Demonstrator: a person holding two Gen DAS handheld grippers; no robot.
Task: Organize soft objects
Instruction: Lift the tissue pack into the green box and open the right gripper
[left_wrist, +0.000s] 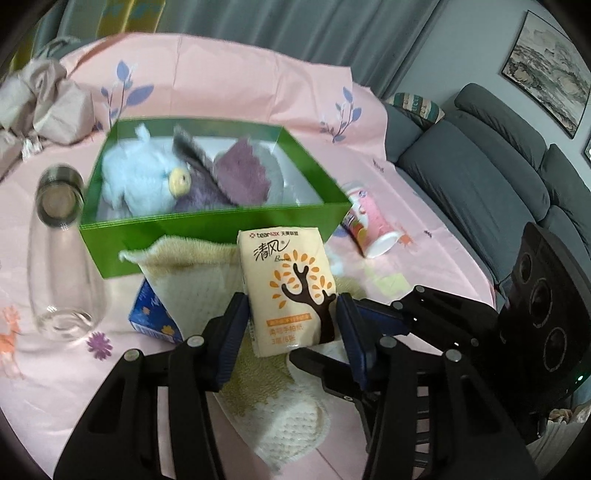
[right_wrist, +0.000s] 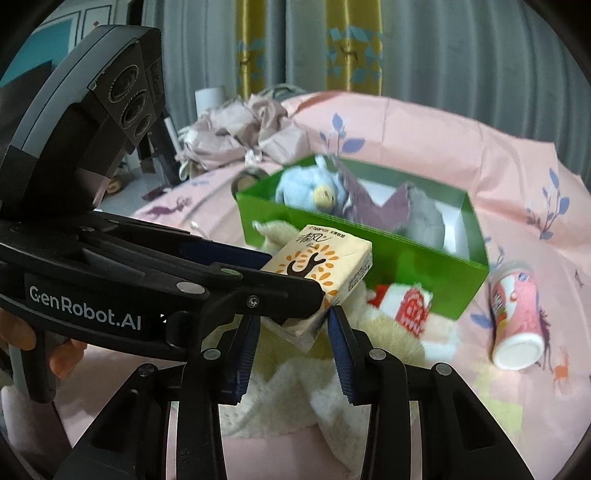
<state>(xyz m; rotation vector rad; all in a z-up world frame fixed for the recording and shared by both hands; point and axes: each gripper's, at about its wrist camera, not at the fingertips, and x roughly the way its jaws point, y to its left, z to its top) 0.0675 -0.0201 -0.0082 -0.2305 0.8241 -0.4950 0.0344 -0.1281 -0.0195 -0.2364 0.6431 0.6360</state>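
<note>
My left gripper (left_wrist: 291, 306) is shut on a cream tissue pack (left_wrist: 290, 284) with a tree print and holds it above a cream towel (left_wrist: 199, 273), just in front of the green box (left_wrist: 207, 236). The box holds a pale blue plush toy (left_wrist: 140, 177) and purple and grey cloths (left_wrist: 240, 177). In the right wrist view the left gripper crosses from the left, holding the tissue pack (right_wrist: 325, 269) before the green box (right_wrist: 424, 269). My right gripper (right_wrist: 291, 325) is open just below the pack, over the cream towel (right_wrist: 295, 384).
A glass bottle (left_wrist: 62, 266) lies left of the box. A blue tissue pack (left_wrist: 151, 314) sticks out from under the towel. A pink cup (left_wrist: 369, 225) (right_wrist: 517, 317) lies right of the box. A red-and-white packet (right_wrist: 410, 306) lies by the box. Crumpled fabric (left_wrist: 48, 103) sits far left.
</note>
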